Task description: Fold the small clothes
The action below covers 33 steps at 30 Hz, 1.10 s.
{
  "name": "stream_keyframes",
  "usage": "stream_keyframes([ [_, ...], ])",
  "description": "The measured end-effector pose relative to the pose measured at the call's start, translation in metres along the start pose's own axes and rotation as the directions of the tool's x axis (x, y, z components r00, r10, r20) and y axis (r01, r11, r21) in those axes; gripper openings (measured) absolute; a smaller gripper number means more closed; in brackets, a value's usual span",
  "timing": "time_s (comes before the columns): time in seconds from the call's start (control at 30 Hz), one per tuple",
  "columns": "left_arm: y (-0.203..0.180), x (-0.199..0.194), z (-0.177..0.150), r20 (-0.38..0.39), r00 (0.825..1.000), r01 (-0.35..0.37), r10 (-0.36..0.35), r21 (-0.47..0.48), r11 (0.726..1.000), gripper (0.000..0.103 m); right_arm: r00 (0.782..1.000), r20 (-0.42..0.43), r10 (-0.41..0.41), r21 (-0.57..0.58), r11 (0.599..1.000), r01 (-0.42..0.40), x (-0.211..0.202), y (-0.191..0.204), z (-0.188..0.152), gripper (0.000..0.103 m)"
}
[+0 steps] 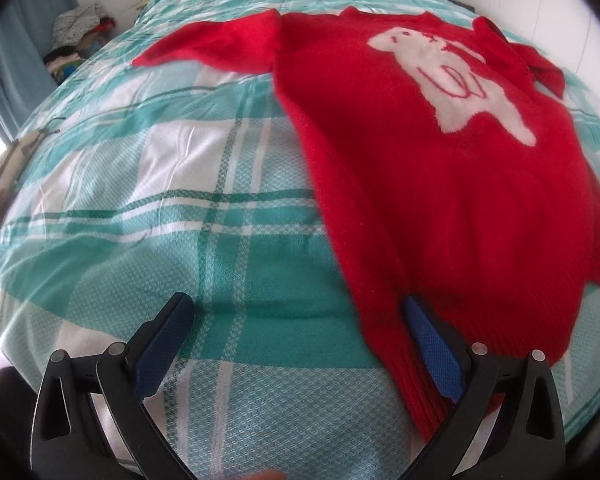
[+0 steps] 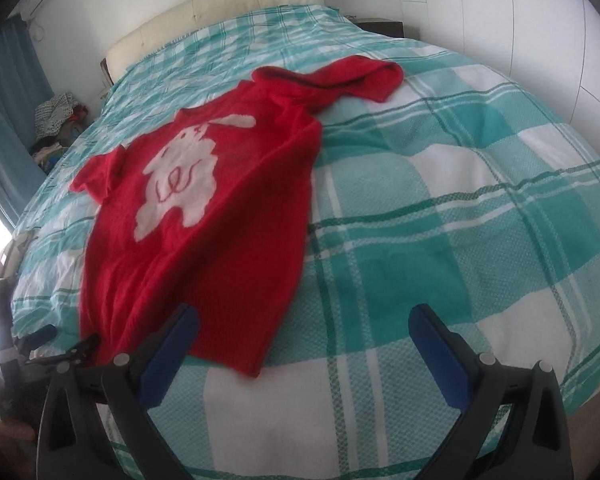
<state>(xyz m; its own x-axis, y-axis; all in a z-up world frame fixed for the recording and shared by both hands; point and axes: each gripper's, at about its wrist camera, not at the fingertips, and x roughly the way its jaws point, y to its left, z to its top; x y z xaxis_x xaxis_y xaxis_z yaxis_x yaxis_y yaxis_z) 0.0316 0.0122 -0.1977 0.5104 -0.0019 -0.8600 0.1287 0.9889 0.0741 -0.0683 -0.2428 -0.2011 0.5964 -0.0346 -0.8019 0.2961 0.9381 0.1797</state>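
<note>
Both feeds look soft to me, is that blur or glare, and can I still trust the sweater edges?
Left wrist view: strong fisheye bending, the red sweater smeared along its near hem by the left gripper; window glare at the left edge. Right wrist view: the right gripper sharp, sweater edges mildly soft but readable, white wall overexposed, bedspread weave crisp.

Teal-checked bed (image 2: 440, 184): red sweater (image 2: 220, 216) spread flat.

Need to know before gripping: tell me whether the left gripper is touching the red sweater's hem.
Cannot tell. In the left wrist view the open left gripper straddles the red sweater at its hem corner; its right finger overlaps the cloth, but contact isn't plain.
</note>
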Motion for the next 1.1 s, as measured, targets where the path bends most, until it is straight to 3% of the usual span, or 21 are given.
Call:
stream_keyframes([
  [0.1, -0.002, -0.005, -0.012, 0.088, 0.996, 0.003, -0.005, 0.023, 1.000, 0.103, 0.999, -0.036, -0.003, 0.028, 1.000, 0.004, 0.014, -0.011, -0.005, 0.103],
  [0.17, -0.001, -0.012, -0.010, 0.055, 0.998, 0.033, -0.035, 0.043, 0.999, 0.103, 0.997, -0.052, 0.058, 0.052, 0.997, -0.055, 0.021, -0.019, -0.011, 0.103],
  [0.2, 0.004, -0.019, -0.007, 0.028, 0.996, 0.087, -0.088, 0.027, 0.996, 0.103, 0.995, -0.044, 0.088, 0.056, 0.995, -0.086, 0.020, -0.021, -0.012, 0.103],
  [0.23, 0.013, -0.023, -0.002, 0.017, 0.986, 0.167, -0.167, 0.001, 0.986, 0.103, 0.989, -0.027, 0.146, 0.064, 0.988, -0.144, 0.014, -0.023, -0.011, 0.103],
  [0.3, 0.021, -0.032, 0.000, 0.022, 0.946, 0.324, -0.323, -0.057, 0.945, 0.103, 0.952, 0.057, 0.301, 0.050, 0.951, -0.304, -0.002, -0.022, -0.006, 0.103],
  [0.37, 0.017, -0.032, 0.002, 0.001, 0.908, 0.418, -0.420, -0.098, 0.903, 0.103, 0.930, 0.111, 0.351, -0.010, 0.936, -0.352, -0.014, -0.015, -0.001, 0.103],
  [0.4, 0.012, -0.031, 0.002, -0.007, 0.895, 0.443, -0.446, -0.102, 0.891, 0.103, 0.927, 0.090, 0.363, -0.051, 0.932, -0.360, -0.013, -0.009, 0.001, 0.103],
  [0.43, 0.004, -0.030, 0.002, -0.011, 0.893, 0.447, -0.450, -0.099, 0.889, 0.103, 0.931, 0.049, 0.363, -0.100, 0.929, -0.357, -0.007, -0.002, 0.003, 0.103],
  [0.5, -0.006, -0.027, 0.001, -0.016, 0.905, 0.422, -0.425, -0.086, 0.902, 0.102, 0.950, -0.060, 0.307, -0.186, 0.931, -0.313, 0.012, 0.009, 0.000, 0.103],
  [0.57, -0.011, -0.028, -0.002, 0.001, 0.913, 0.405, -0.407, -0.095, 0.909, 0.101, 0.950, -0.123, 0.287, -0.159, 0.939, -0.305, 0.030, 0.007, -0.004, 0.103],
  [0.63, -0.013, -0.029, -0.001, 0.017, 0.914, 0.405, -0.406, -0.105, 0.908, 0.092, 0.931, -0.131, 0.341, -0.086, 0.931, -0.354, 0.036, -0.002, -0.006, 0.103],
  [0.67, -0.014, -0.028, 0.000, 0.011, 0.912, 0.408, -0.410, -0.111, 0.906, 0.072, 0.925, -0.127, 0.357, -0.069, 0.927, -0.368, 0.037, -0.005, -0.005, 0.103],
  [0.7, -0.016, -0.027, 0.001, -0.003, 0.911, 0.410, -0.413, -0.117, 0.904, 0.059, 0.919, -0.128, 0.372, -0.064, 0.922, -0.382, 0.037, -0.005, -0.003, 0.100],
  [0.77, -0.018, -0.025, 0.001, -0.016, 0.903, 0.424, -0.429, -0.120, 0.898, 0.054, 0.897, -0.144, 0.417, -0.063, 0.901, -0.429, 0.035, -0.003, 0.000, 0.078],
  [0.83, -0.018, -0.026, -0.003, -0.030, 0.902, 0.424, -0.431, -0.123, 0.897, 0.032, 0.875, -0.203, 0.439, -0.066, 0.886, -0.460, 0.037, 0.001, 0.000, 0.034],
  [0.87, -0.017, -0.026, -0.004, -0.036, 0.908, 0.410, -0.417, -0.117, 0.904, 0.011, 0.874, -0.226, 0.430, -0.069, 0.888, -0.454, 0.039, 0.002, -0.002, 0.024],
  [0.9, -0.015, -0.025, -0.003, -0.041, 0.909, 0.409, -0.416, -0.116, 0.905, 0.009, 0.878, -0.228, 0.421, -0.065, 0.893, -0.445, 0.038, 0.001, -0.004, 0.007],
  [0.97, 0.000, -0.031, -0.002, -0.034, 0.899, 0.427, -0.436, -0.149, 0.892, 0.007, 0.895, -0.198, 0.400, -0.044, 0.909, -0.415, 0.026, -0.008, -0.004, 0.005],
  [1.03, 0.017, -0.047, 0.000, -0.004, 0.906, 0.418, -0.423, -0.138, 0.898, 0.007, 0.922, -0.142, 0.361, -0.058, 0.926, -0.372, 0.003, -0.017, -0.003, 0.005],
  [1.1, 0.038, -0.065, 0.001, 0.018, 0.906, 0.420, -0.422, -0.136, 0.897, 0.006, 0.932, -0.093, 0.351, -0.064, 0.932, -0.357, -0.028, -0.027, -0.002, 0.005],
])
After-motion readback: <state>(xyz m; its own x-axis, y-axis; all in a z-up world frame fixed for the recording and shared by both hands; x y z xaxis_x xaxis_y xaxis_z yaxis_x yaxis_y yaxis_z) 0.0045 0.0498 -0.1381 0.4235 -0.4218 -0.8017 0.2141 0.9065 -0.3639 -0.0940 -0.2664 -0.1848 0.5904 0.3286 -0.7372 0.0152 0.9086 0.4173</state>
